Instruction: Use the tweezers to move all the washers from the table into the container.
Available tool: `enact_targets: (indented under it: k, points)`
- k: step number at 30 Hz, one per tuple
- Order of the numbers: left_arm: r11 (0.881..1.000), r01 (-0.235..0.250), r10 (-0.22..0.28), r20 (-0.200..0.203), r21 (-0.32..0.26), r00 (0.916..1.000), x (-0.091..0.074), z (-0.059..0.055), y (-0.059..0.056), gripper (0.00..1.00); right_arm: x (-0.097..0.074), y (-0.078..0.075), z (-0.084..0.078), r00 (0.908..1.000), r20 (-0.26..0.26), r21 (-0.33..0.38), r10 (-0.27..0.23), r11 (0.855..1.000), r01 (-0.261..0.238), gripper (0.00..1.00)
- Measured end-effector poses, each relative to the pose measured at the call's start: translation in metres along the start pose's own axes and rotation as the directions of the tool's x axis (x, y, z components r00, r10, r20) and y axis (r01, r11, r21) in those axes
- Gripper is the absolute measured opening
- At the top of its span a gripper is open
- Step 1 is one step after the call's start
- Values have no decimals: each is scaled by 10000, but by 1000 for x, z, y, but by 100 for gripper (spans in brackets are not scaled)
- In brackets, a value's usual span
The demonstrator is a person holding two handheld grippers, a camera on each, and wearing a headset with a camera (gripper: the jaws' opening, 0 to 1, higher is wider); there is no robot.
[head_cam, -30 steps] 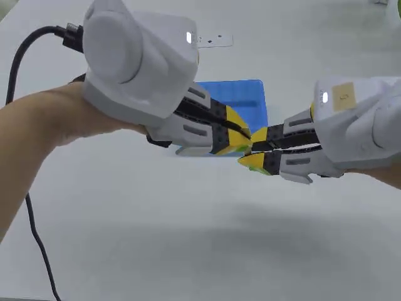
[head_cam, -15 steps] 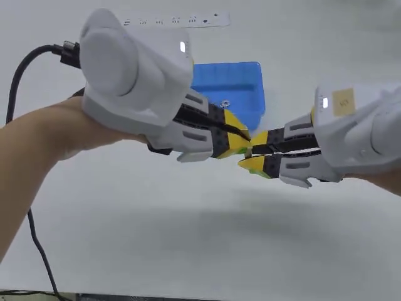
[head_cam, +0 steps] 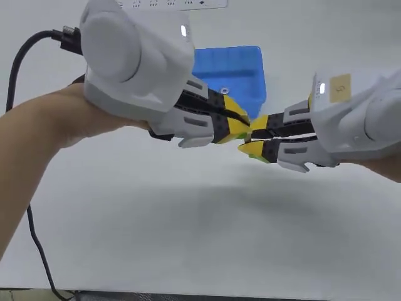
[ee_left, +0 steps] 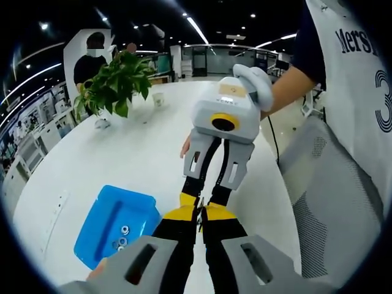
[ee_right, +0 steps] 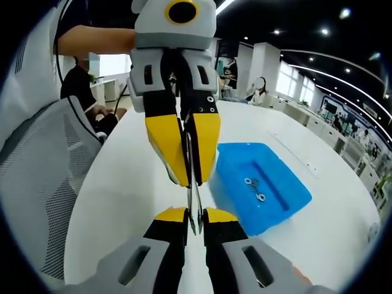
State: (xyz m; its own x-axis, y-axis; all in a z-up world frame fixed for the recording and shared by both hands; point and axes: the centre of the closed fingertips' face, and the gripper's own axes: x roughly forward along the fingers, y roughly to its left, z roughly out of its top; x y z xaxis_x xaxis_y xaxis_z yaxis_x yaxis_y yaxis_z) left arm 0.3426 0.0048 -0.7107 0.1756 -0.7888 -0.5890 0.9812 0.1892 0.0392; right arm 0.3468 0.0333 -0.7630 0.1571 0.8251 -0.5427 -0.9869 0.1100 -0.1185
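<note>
- Clamping the tweezers (ee_right: 193,196), the left gripper (head_cam: 241,128) has its yellow-tipped jaws almost together on the thin metal legs.
- Tweezers run out from the left jaws, tips ending between the jaws of the right gripper (head_cam: 252,135).
- Right jaws narrow, a slim gap either side of the tweezer tips; cannot tell whether they actually pinch them.
- Both grippers meet tip to tip above the counter (head_cam: 188,238), left one coming in from the left of the head view, right one from the right.
- A hand (head_cam: 69,122) holds the left gripper, black cable (head_cam: 19,56) trailing off its back.
- Blue container (head_cam: 235,63) sits on the counter just beyond the meeting jaws, to the far side from the person.
- Washers (ee_right: 254,188) lie in the container's bottom, a few close together; at least one shows in the head view too.
- White power strip (head_cam: 182,3) lies at the far edge of the head view, past the container.
- Left gripper view: potted plant (ee_left: 116,79) and a cup (ee_left: 158,98) stand farther down the counter, well apart from the container.
- Mesh chair back (ee_right: 43,184) stands beside the counter.
</note>
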Motion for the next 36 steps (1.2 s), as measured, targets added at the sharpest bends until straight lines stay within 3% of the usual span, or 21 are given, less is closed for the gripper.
enact_targets:
  k: [22,36]
  points:
    - [10000,-66,66,-106,-30,9999,13,1,15,7,6,-22,-10,9990,21,243,-444,9987,444,12]
    - [10000,-15,14,-147,-58,9999,17,-2,18,7,11,-23,-13,9993,48,461,-381,9982,379,12]
